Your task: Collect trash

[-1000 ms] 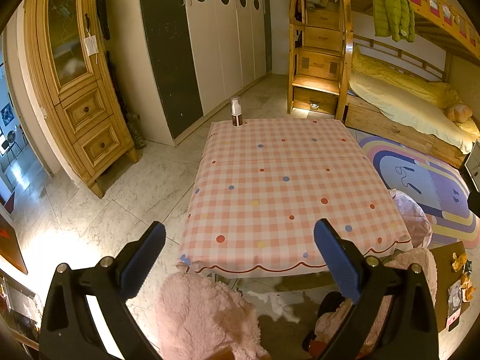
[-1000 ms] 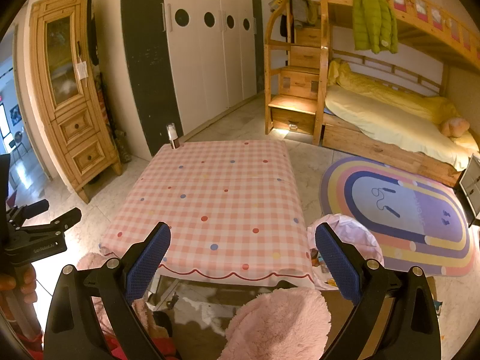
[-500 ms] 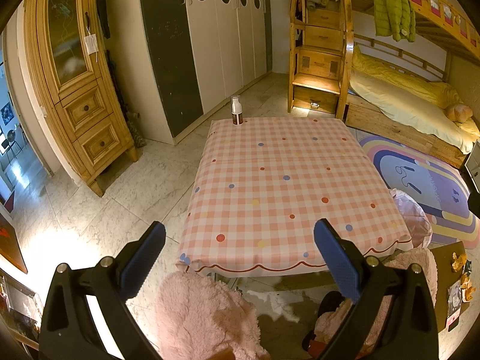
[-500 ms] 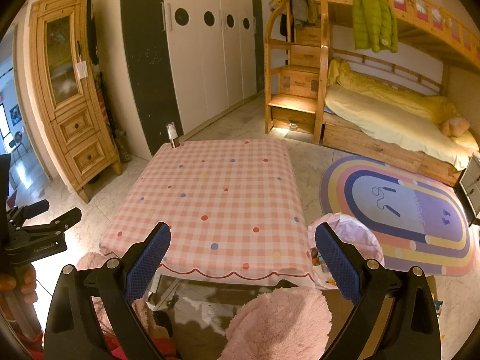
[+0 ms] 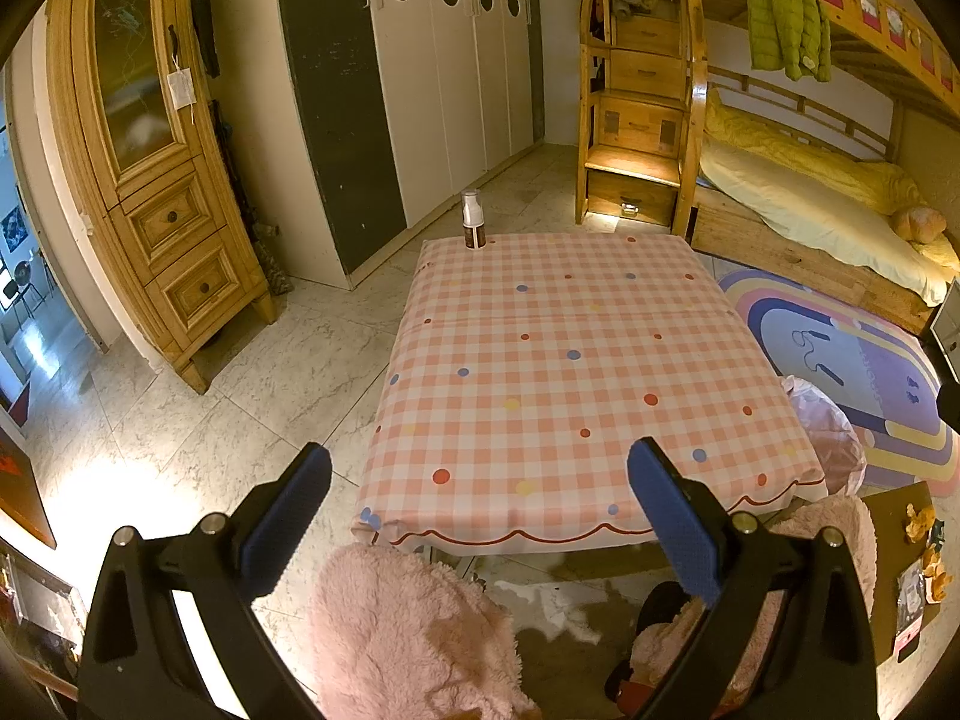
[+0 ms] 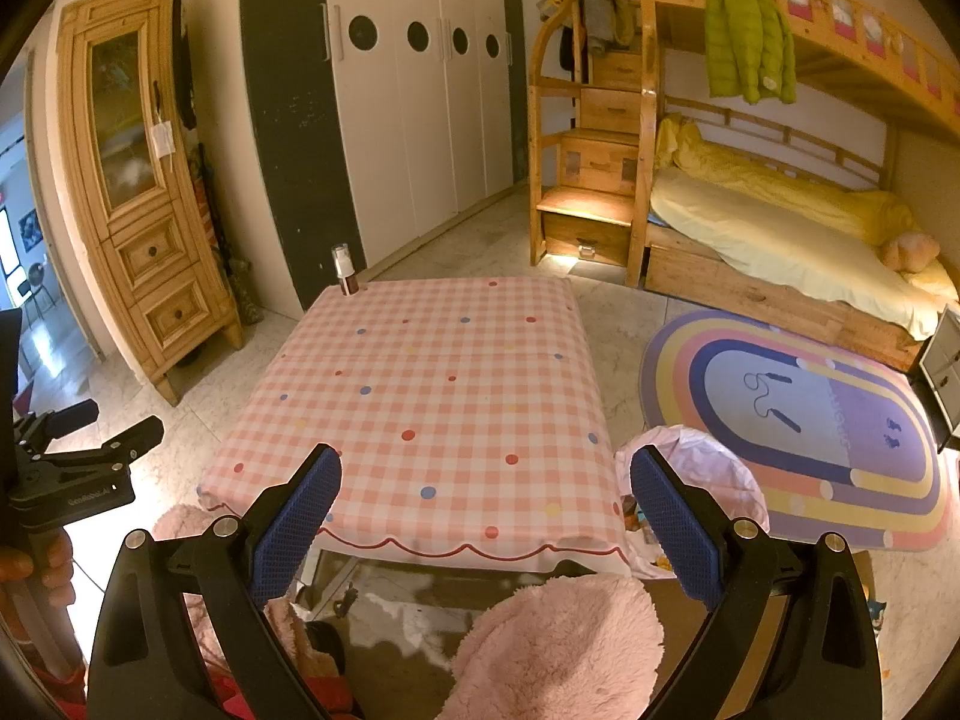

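A small brown bottle with a white cap (image 5: 473, 229) stands at the far left corner of the table with the pink checked cloth (image 5: 570, 360); it also shows in the right wrist view (image 6: 344, 271). A bin lined with a pink bag (image 6: 696, 480) stands on the floor at the table's near right corner, with scraps inside; in the left wrist view the bag (image 5: 825, 438) shows too. My left gripper (image 5: 480, 516) is open and empty, in front of the table's near edge. My right gripper (image 6: 486, 516) is open and empty, above the near edge.
Two pink fluffy stools (image 5: 414, 630) (image 6: 558, 648) stand at the table's near side. A wooden cabinet (image 5: 150, 180) is at the left, white wardrobes (image 5: 444, 78) behind, a bunk bed (image 6: 780, 228) and an oval rug (image 6: 804, 420) at the right. Scraps lie on a brown board (image 5: 906, 564).
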{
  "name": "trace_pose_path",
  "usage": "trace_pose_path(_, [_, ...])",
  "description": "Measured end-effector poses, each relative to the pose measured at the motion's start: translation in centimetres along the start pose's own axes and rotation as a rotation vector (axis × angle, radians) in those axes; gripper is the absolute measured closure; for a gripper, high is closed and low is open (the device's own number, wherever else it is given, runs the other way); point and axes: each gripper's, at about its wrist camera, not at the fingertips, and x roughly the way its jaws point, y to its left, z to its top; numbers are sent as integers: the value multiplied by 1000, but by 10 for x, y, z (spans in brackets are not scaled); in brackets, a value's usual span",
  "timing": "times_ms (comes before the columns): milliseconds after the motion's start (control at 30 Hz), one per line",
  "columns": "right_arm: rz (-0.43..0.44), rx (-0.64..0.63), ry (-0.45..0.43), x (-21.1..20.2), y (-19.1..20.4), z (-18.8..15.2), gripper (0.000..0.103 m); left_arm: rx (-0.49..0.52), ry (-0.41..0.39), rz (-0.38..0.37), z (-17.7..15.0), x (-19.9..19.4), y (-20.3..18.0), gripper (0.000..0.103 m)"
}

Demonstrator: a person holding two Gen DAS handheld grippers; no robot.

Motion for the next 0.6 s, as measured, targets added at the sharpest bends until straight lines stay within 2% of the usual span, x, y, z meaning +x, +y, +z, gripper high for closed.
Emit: trace_pose_path(600, [2,3,12,4,2,-7,7,26,-4,4,0,3,-8,7])
